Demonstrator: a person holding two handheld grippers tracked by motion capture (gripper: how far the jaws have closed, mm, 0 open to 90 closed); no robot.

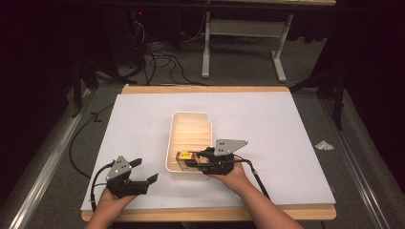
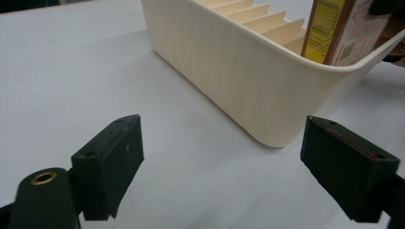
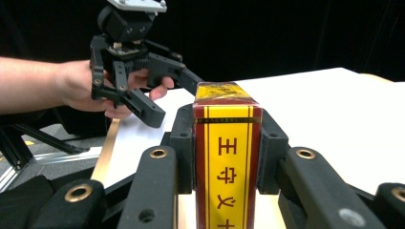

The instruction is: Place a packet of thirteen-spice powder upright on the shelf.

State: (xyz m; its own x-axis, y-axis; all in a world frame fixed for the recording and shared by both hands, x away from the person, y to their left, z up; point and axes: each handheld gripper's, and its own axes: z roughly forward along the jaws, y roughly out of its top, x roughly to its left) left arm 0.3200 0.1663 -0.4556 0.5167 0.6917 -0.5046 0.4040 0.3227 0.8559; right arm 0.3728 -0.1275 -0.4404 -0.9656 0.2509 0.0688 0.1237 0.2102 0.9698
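Dim workroom, black surroundings, cables across a grey floor; wooden table (image 1: 205,89) covered by a white sheet (image 1: 267,129). On the sheet, a cream slotted bin (image 1: 177,143) with a row of inner dividers, long axis running away from the person.

Right gripper (image 1: 216,160) reaching over the bin's near end, clenched on a yellow-and-red carton (image 3: 226,157) printed with red characters. In the right gripper view, pads pressed flat against the carton's two broad faces, carton upright between them, probably so as to drop edge-first into a narrow slot. In the left gripper view, carton (image 2: 334,31) standing inside the bin's near compartment, top above the rim.

Left gripper (image 1: 138,174) resting on the sheet just left of the bin's near corner, jaws spread wide with nothing between them. Bin wall (image 2: 248,71) just ahead of its right jaw, not touching. Likely parked there to stay clear, or to steady the bin if needed.
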